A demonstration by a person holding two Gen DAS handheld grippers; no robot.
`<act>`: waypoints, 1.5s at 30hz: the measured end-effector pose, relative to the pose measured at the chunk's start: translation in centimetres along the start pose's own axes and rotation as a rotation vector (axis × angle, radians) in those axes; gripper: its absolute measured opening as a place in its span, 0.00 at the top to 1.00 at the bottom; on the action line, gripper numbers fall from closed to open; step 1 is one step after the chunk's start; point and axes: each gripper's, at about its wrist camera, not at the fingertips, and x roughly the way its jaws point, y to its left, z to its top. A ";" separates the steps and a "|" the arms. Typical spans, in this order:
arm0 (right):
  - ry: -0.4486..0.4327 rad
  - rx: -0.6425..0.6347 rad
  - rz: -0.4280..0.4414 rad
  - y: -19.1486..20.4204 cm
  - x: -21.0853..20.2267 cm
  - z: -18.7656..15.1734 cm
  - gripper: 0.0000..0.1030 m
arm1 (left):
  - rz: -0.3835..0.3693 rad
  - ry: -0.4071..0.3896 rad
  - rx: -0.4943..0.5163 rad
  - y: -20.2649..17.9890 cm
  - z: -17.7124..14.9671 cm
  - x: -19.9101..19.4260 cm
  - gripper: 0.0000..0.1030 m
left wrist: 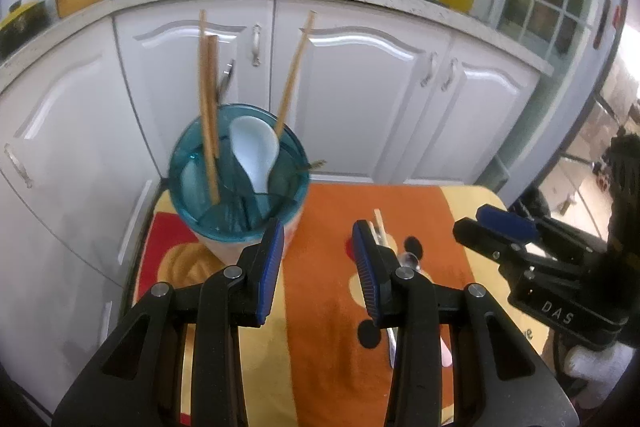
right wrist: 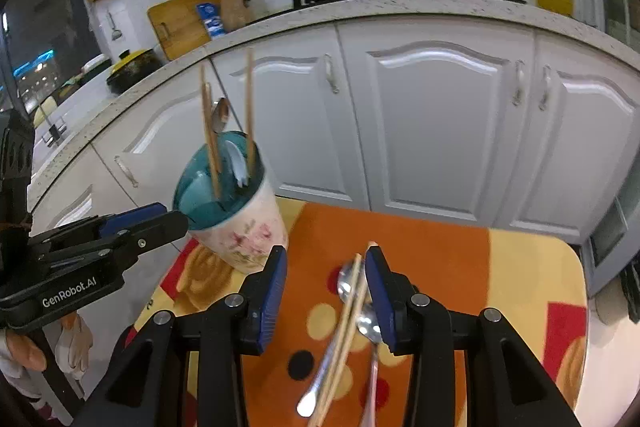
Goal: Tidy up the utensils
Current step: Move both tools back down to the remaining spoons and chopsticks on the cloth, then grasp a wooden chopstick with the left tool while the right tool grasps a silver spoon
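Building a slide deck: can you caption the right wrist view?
Right gripper, jaws open, above two spoons and chopsticks on the mat; utensil cup at left.

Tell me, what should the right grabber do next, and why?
Probably lower the right gripper over the wooden chopsticks lying on the orange patterned cloth and close on them. Its jaws stand open and empty just above them and two metal spoons, while the teal-rimmed utensil cup already holds other chopsticks.
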 end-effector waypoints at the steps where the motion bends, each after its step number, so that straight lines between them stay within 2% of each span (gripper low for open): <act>1: 0.004 0.005 -0.007 -0.4 -0.1 -0.3 0.62 | -0.002 0.003 0.005 -0.3 -0.2 0.1 0.66; 13: 0.079 0.068 -0.057 -4.3 0.0 -3.9 0.62 | -0.042 0.065 0.029 -2.4 -1.8 1.7 0.66; 21: 0.176 0.075 -0.005 -5.2 4.0 -6.2 0.62 | -0.072 0.173 0.000 -2.0 -4.3 4.3 0.66; 24: 0.195 0.048 0.001 -5.2 6.0 -6.2 0.62 | -0.110 0.212 -0.013 -2.1 -5.0 5.3 0.66; 30: 0.207 0.053 0.038 -6.6 8.4 -5.5 0.62 | -0.183 0.242 -0.062 -2.2 -4.5 7.3 0.66; 32: 0.205 0.065 0.084 -7.1 9.1 -5.4 0.62 | -0.199 0.249 -0.077 -2.3 -4.0 8.1 0.66; 34: 0.205 0.074 0.109 -7.4 9.7 -5.3 0.67 | -0.202 0.249 -0.082 -2.6 -3.5 8.9 0.66; 36: 0.218 0.094 0.131 -7.9 10.4 -5.5 0.82 | -0.203 0.254 -0.087 -2.8 -3.2 9.7 0.66; 38: 0.213 0.117 0.163 -8.4 10.4 -5.7 0.91 | -0.204 0.258 -0.090 -2.8 -2.9 10.3 0.66; 41: 0.217 0.152 0.222 -9.2 10.1 -5.8 0.95 | -0.195 0.263 -0.096 -3.0 -2.6 11.5 0.67; 45: 0.213 0.151 0.214 -9.7 9.0 -6.4 0.97 | -0.191 0.277 -0.127 -2.9 -2.4 13.2 0.67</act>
